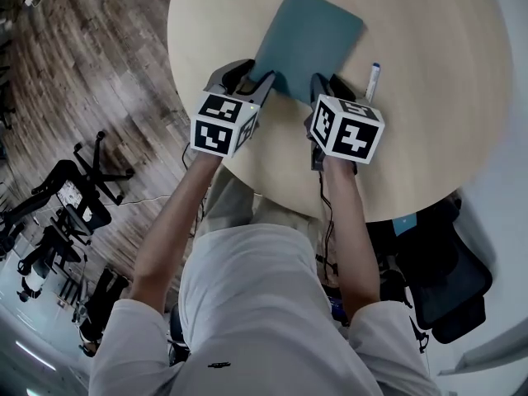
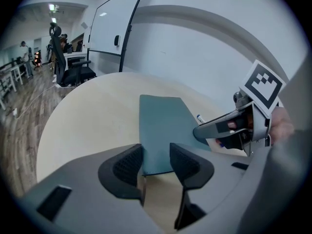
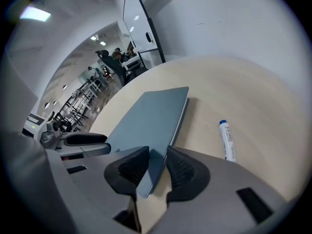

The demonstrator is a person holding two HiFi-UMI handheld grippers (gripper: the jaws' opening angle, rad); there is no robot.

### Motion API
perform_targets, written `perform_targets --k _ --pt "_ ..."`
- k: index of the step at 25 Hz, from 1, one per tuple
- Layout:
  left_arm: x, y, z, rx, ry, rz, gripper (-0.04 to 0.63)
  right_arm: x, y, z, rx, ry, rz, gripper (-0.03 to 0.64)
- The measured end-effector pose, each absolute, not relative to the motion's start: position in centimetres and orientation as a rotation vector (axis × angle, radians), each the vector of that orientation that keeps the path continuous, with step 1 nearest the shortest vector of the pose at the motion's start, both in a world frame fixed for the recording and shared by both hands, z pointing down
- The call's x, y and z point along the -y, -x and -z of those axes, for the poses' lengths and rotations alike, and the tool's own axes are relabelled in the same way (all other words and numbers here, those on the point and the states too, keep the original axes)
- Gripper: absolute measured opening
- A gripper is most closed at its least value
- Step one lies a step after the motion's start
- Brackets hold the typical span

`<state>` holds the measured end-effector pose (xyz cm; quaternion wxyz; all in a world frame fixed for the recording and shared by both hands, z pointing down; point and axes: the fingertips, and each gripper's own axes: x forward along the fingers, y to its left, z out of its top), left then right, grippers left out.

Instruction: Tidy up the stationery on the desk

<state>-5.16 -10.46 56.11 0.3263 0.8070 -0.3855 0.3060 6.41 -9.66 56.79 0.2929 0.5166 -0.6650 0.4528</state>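
Observation:
A teal notebook (image 1: 309, 40) lies on the round pale table (image 1: 445, 139), and both grippers are at its near edge. My left gripper (image 1: 247, 77) is at the near left corner. In the left gripper view that corner (image 2: 158, 135) sits in the gap of the left gripper (image 2: 156, 162), with neither pad seen pressing on it. My right gripper (image 1: 330, 85) is shut on the near right corner; in the right gripper view the notebook (image 3: 151, 116) fills the gap of the right gripper (image 3: 157, 165) edge-on, slightly raised. A white marker with a blue cap (image 1: 373, 81) (image 3: 227, 140) lies just right of the notebook.
The table's near edge runs just behind both grippers. Black office chairs (image 1: 82, 188) stand on the wood floor to the left, and another dark chair (image 1: 445, 279) is at the lower right. A whiteboard (image 2: 112, 23) and a white wall rise beyond the table.

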Motion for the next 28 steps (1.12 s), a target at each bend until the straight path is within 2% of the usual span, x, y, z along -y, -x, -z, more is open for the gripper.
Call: perform_targets --k 12,28 --pt "3.5 1.1 -55.6 0.993 -2.051 -0.753 0.193 6.5 -10.3 -56.8 1.761 -1.288 -1.151 0.126" --pt "0.1 -2.3 -55.5 0.937 -2.045 -0.773 0.19 2.5 -13.9 -56.8 1.688 -1.334 -1.197 0.122"
